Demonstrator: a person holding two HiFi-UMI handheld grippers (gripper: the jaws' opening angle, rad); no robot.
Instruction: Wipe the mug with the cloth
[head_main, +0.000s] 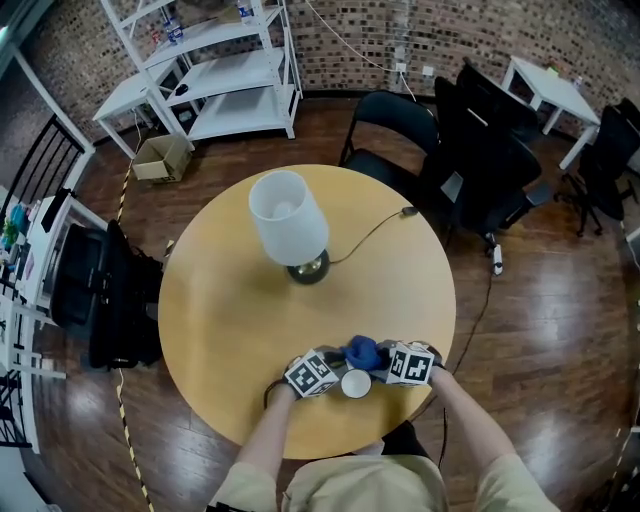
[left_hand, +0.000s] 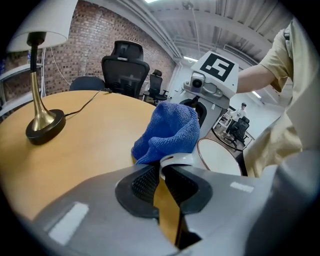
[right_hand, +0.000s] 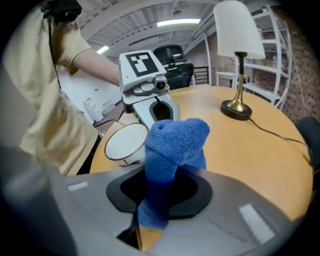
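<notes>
Left gripper view: left tool clenched on mug handle; right tool grasps cloth alongside.

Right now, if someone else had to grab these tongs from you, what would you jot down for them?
Left tongs: shut on the handle of the white mug, which sits by the near edge of the round table.
Right tongs: shut on the bunched blue cloth, which is held just beside the mug's rim.
Done: mug and cloth are both gripped and close together.
Left: the wiping itself; I can't see the cloth touching the mug yet.
</notes>
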